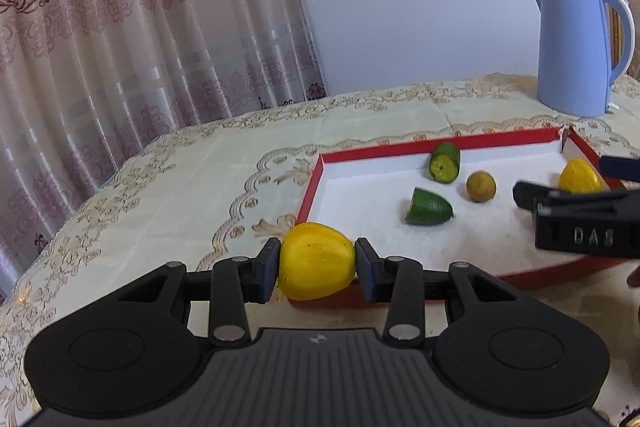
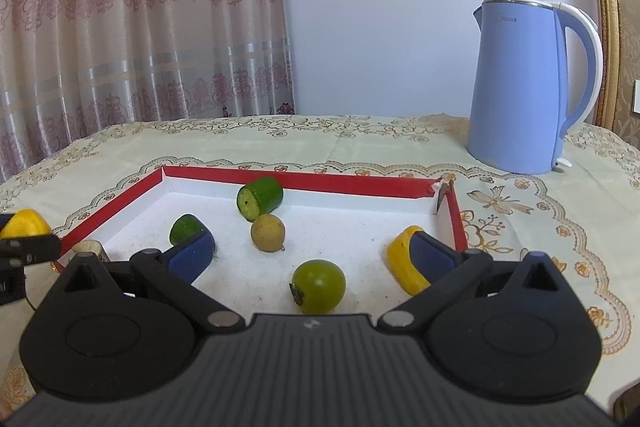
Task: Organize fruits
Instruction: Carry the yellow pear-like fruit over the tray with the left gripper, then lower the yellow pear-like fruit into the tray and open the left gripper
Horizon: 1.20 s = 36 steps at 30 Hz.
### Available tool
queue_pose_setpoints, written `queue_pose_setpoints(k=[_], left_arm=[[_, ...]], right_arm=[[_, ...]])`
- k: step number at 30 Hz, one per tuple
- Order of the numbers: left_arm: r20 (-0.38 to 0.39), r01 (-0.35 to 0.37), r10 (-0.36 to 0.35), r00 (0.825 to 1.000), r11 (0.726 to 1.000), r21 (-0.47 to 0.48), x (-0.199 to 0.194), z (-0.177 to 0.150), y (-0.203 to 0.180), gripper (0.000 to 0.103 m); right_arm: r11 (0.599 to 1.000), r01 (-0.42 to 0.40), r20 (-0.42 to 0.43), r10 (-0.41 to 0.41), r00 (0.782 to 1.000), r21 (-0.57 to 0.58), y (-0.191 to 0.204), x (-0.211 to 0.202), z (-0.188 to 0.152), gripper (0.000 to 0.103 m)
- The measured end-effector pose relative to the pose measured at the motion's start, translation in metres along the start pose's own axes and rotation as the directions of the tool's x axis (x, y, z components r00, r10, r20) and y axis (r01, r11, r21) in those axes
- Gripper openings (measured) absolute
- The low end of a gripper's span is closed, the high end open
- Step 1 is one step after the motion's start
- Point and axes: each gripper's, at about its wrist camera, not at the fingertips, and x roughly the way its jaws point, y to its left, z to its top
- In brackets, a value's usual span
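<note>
My left gripper [image 1: 317,267] is shut on a yellow pepper piece [image 1: 316,261], held just outside the near-left corner of the red-rimmed white tray [image 1: 312,187]. In the tray lie two green cucumber pieces [image 1: 444,163] [image 1: 428,207], a small brown fruit [image 1: 481,186] and another yellow piece [image 1: 580,177]. My right gripper [image 2: 310,255] is open over the tray, above a green tomato [image 2: 319,286]. Its fingers stand beside a cucumber piece [image 2: 185,229] on the left and the yellow piece [image 2: 404,263] on the right. The right gripper also shows in the left wrist view [image 1: 560,179].
A blue electric kettle [image 2: 528,87] stands on the embroidered tablecloth [image 2: 360,139] behind the tray's far right corner. A patterned curtain [image 2: 140,27] hangs at the back left. A small pale object [image 2: 92,249] sits at the tray's near-left rim.
</note>
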Motion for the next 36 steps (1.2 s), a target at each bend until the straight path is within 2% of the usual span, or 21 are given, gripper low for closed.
queue_pose_setpoints(k=[6,17,19,22,25,28,31,32,34,36], left_arm=[[0.012,0.017,-0.017,1.000,1.000,-0.008,0.016,0.028,0.001,0.039],[-0.084,0.060,-0.060,0.995,0.998,-0.002,0.081,0.055,-0.009,0.039],[-0.093,0.099,-0.099,0.991,0.995,0.002,0.087,0.055,-0.009,0.039],[-0.064,0.219,-0.220,0.973,0.975,-0.022,0.087,0.051,-0.003,0.039],[-0.006,0.286,-0.286,0.958,0.958,-0.006,0.081,0.044,0.002,0.039],[0.071,0.319,-0.320,0.945,0.947,0.033,0.071,0.038,0.005,0.039],[0.107,0.310,-0.318,0.942,0.947,0.087,0.066,0.039,0.001,0.039],[0.106,0.304,-0.313,0.944,0.948,0.095,0.067,0.040,-0.001,0.041],[0.102,0.278,-0.288,0.952,0.955,0.103,0.072,0.044,-0.007,0.053],[0.100,0.268,-0.278,0.955,0.958,0.105,0.077,0.047,-0.009,0.071]], right_arm=[[1.000,0.003,-0.001,-0.003,1.000,0.016,-0.003,0.000,0.000,0.103],[1.000,0.009,-0.019,-0.008,1.000,0.029,-0.007,0.002,0.000,0.103],[0.999,0.012,-0.015,-0.012,1.000,0.031,-0.008,0.002,0.001,0.103],[0.999,0.020,-0.012,-0.019,1.000,0.037,-0.011,0.001,0.001,0.103],[0.999,0.022,-0.020,-0.021,1.000,0.041,-0.013,0.003,0.002,0.103],[0.999,0.017,-0.013,-0.016,1.000,0.033,-0.012,0.000,0.003,0.103],[1.000,0.007,-0.005,-0.007,1.000,0.027,-0.010,-0.002,0.003,0.103],[1.000,0.004,-0.004,-0.004,1.000,0.023,-0.010,-0.002,0.003,0.103],[1.000,0.003,-0.004,-0.003,1.000,0.017,-0.008,-0.002,0.002,0.103],[1.000,0.002,-0.010,-0.001,1.000,0.015,-0.008,-0.001,0.002,0.103]])
